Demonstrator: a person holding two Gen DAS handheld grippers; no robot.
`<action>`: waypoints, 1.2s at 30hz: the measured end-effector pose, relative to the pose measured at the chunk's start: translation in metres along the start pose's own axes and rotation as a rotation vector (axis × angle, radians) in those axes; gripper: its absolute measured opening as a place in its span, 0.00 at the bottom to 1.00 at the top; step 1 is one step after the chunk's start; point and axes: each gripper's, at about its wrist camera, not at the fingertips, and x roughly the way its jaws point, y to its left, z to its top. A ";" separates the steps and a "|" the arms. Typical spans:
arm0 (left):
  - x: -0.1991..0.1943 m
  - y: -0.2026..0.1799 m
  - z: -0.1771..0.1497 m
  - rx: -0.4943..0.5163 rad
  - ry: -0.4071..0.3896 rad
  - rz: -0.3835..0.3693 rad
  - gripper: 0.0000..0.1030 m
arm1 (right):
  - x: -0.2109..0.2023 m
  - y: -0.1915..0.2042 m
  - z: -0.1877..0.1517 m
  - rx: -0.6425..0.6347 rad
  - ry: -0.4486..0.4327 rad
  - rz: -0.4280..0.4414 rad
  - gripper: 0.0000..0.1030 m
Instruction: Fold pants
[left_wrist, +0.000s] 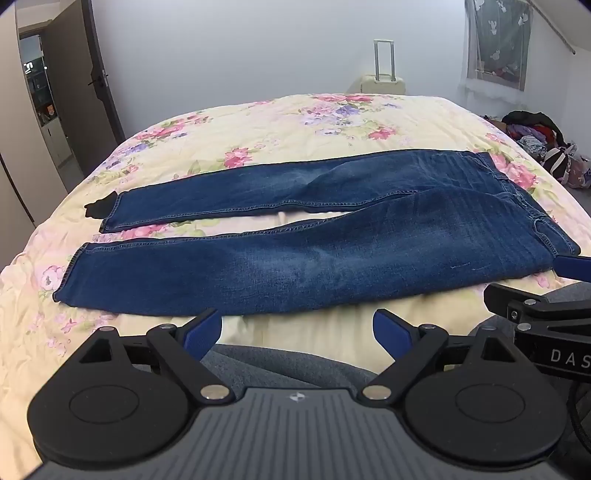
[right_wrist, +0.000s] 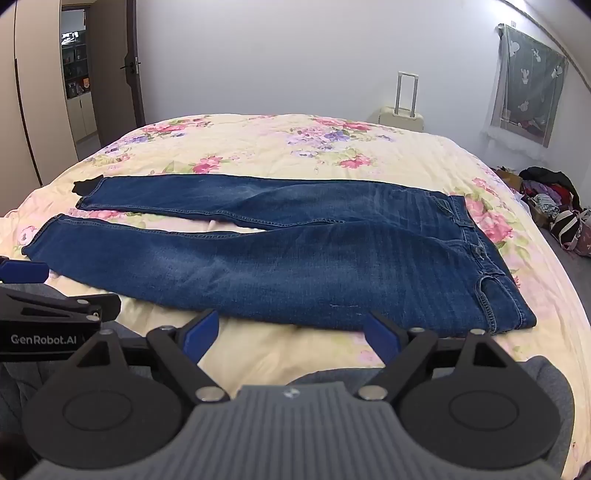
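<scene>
Across the floral bed (left_wrist: 258, 122), blue pants (left_wrist: 295, 240) lay flat and unfolded, waistband to the right, both legs running left with a narrow gap of quilt between them. Bare quilt showed beyond the far leg and along the near edge. Left tool (left_wrist: 297, 328) hung near the lower leg's hem side, jaws wide, gripping nothing. Right tool (right_wrist: 291, 332) hovered just short of the thigh, equally wide and empty.

Faded blue denim pants (left_wrist: 332, 236), quilted floral cotton bedspread (left_wrist: 295, 122), matt black plastic hand-held gripper (left_wrist: 297, 328)
</scene>
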 end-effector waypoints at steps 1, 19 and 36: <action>0.000 0.000 0.000 0.000 0.002 0.000 1.00 | 0.000 0.000 0.000 -0.002 0.002 -0.002 0.80; -0.007 0.003 -0.003 -0.004 -0.009 -0.006 1.00 | -0.004 0.003 -0.002 -0.005 -0.004 -0.009 0.80; -0.012 0.004 -0.004 -0.018 -0.021 -0.007 1.00 | -0.008 0.006 -0.003 -0.017 -0.008 -0.016 0.80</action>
